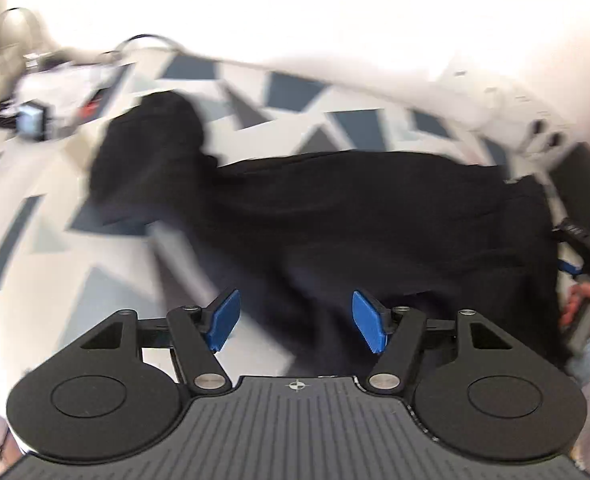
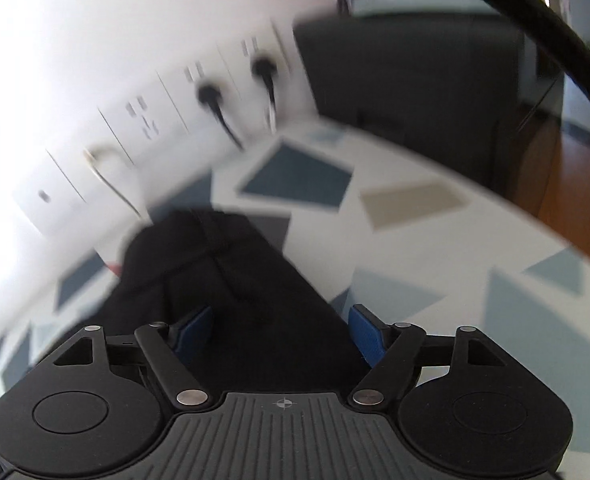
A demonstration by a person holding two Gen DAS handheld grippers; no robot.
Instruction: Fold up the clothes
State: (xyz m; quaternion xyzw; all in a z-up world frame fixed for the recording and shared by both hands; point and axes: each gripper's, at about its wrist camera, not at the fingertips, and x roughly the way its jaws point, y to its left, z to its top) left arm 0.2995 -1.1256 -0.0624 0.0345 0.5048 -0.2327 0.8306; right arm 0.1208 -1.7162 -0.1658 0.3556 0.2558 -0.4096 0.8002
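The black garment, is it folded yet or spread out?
Mostly spread: the black garment lies long across the patterned table, one end bunched.

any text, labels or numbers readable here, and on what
None can be read.
Crosshair mark, no letters: on the left tongs body and the right tongs body.
Small lit screen by the black garment: too blurred.
Wall sockets: marks too blurred.

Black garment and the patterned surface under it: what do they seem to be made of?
The black garment looks like soft, matte woven or knit fabric: it drapes in folds, shows a stitched seam in the right wrist view and gives no shine. The patterned surface looks like a smooth, flat printed sheet or cloth with blue, grey and beige shapes on white; motion blur leaves its material open.
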